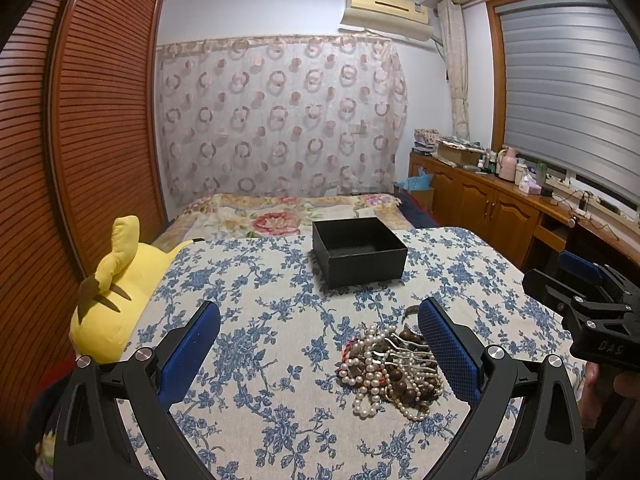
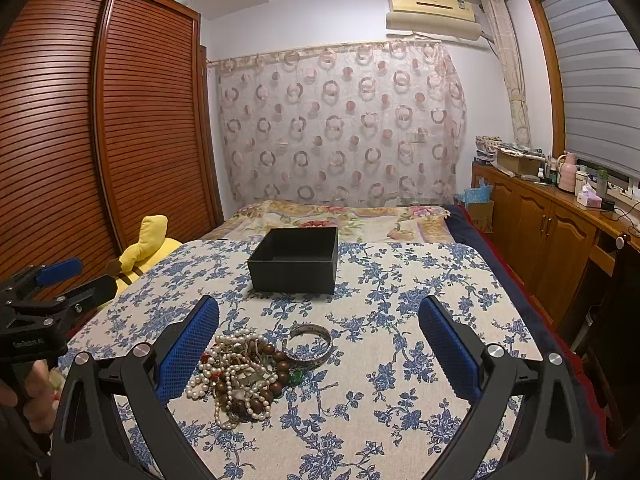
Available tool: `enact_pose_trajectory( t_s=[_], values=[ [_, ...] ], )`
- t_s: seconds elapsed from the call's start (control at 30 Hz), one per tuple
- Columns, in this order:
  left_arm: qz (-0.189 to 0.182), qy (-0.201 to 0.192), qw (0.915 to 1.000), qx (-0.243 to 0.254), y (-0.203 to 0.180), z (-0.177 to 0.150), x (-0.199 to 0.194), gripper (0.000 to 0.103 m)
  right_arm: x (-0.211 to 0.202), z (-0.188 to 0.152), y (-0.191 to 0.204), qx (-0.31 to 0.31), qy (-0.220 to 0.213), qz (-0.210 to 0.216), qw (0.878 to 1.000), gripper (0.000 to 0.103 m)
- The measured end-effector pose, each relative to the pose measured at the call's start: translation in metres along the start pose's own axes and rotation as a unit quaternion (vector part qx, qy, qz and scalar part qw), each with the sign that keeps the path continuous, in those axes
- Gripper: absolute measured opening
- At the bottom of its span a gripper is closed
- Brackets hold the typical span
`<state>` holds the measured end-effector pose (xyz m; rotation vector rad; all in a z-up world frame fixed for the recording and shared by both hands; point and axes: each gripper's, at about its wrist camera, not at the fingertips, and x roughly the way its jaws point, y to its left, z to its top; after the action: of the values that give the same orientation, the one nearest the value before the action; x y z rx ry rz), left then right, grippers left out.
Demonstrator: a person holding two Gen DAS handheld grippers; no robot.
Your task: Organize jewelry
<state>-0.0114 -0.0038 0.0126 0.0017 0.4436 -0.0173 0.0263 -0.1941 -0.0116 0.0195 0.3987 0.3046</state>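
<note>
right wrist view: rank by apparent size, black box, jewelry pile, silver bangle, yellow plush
1. black box
2. jewelry pile, close to the box; nearness to the camera inflates it
3. yellow plush, partly hidden, unsure against the bangle
4. silver bangle

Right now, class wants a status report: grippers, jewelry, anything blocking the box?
Left gripper and right gripper open, empty. Jewelry pile tangled on the floral cloth, untouched. Black box open, empty; path clear.
</note>
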Motion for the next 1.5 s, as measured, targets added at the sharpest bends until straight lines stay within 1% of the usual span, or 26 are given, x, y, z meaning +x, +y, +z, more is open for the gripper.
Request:
enact_pose_trajectory(
  t_s=[1.23, 1.37, 1.5],
  values=[
    [-0.001, 0.002, 1.0000, -0.001, 0.002, 0.000, -0.001, 0.096, -0.003, 0.004, 0.002, 0.001, -0.003, 0.000, 1.000, 0.101],
    [-0.003, 0.007, 1.0000, -0.002, 0.005, -0.002, 0.002, 0.096, -0.007, 0.012, 0.007, 0.000, 0.001, 0.003, 1.000, 0.101],
    [-0.006, 0.023, 0.9997, -0.004, 0.007, -0.010, 0.011, 0.096, -0.001, 0.007, 0.005, -0.004, 0.010, 0.007, 1.000, 0.101]
  ],
)
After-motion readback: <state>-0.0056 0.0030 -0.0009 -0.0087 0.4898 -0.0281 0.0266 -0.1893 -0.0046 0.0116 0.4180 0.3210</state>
